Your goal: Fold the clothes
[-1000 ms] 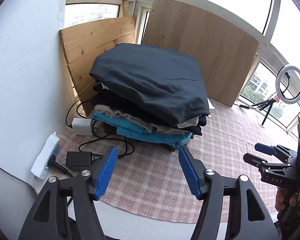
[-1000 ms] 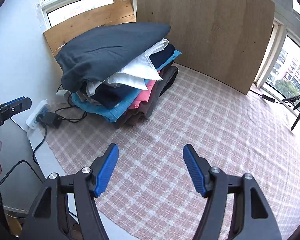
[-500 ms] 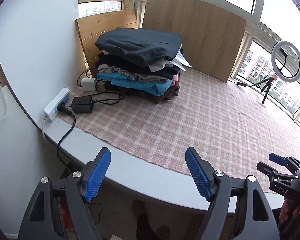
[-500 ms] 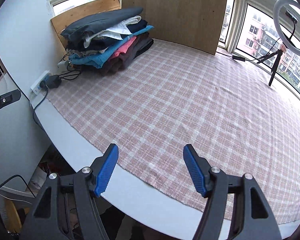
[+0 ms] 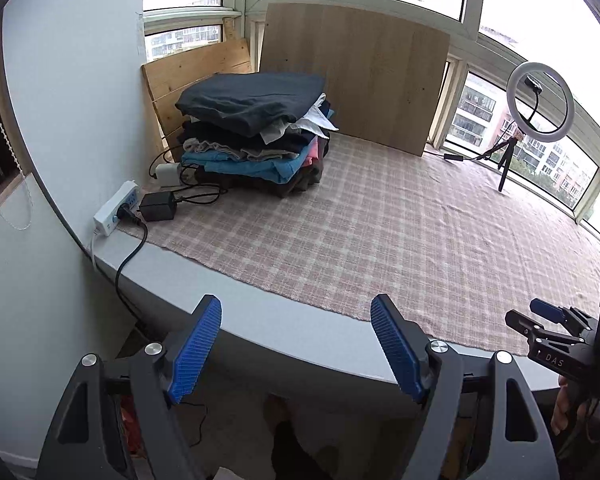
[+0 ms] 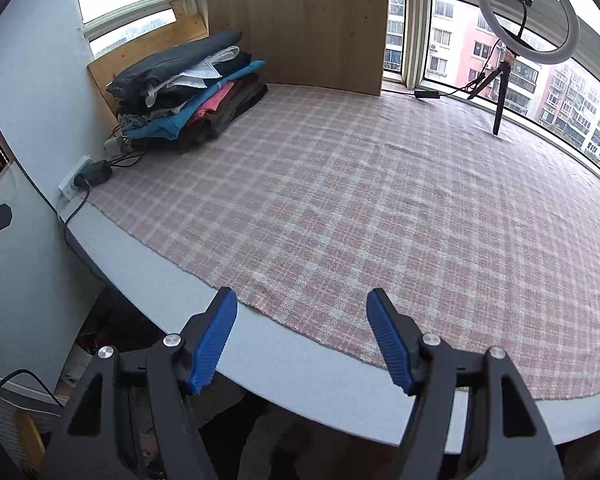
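Both hand-held grippers hang over the near edge of the worktop (image 6: 284,356), jaws apart with nothing between them: the left hand-held gripper (image 5: 296,346) low in its frame, the right hand-held gripper (image 6: 302,338) likewise. The stack of folded clothes (image 5: 256,128) sits at the upper left of both frames on the checked cloth (image 6: 380,200), well apart from them, beside a power strip (image 5: 114,210).
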Available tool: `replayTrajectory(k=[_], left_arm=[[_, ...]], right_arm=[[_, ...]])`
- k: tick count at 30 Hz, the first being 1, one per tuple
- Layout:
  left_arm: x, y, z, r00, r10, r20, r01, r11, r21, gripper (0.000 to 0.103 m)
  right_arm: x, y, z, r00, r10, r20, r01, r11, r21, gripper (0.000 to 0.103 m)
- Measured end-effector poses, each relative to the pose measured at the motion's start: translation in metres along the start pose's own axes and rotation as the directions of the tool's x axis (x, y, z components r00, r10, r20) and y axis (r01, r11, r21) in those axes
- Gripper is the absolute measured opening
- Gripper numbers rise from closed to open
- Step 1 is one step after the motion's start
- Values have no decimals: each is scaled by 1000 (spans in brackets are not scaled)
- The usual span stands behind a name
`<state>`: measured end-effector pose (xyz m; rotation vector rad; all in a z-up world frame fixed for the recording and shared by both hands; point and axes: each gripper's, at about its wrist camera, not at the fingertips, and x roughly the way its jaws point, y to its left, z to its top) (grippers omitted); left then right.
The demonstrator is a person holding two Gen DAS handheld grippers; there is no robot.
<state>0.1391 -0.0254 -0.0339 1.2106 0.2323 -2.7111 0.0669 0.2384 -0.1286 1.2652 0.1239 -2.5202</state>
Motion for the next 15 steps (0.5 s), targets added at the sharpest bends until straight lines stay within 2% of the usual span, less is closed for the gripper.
replayTrajectory(k=[15], left_arm=[[-5, -3, 2, 1000, 3, 19, -4, 1000, 10, 77]], right_arm=[[-4, -15, -5, 1000, -15, -1, 15, 999, 42, 67]])
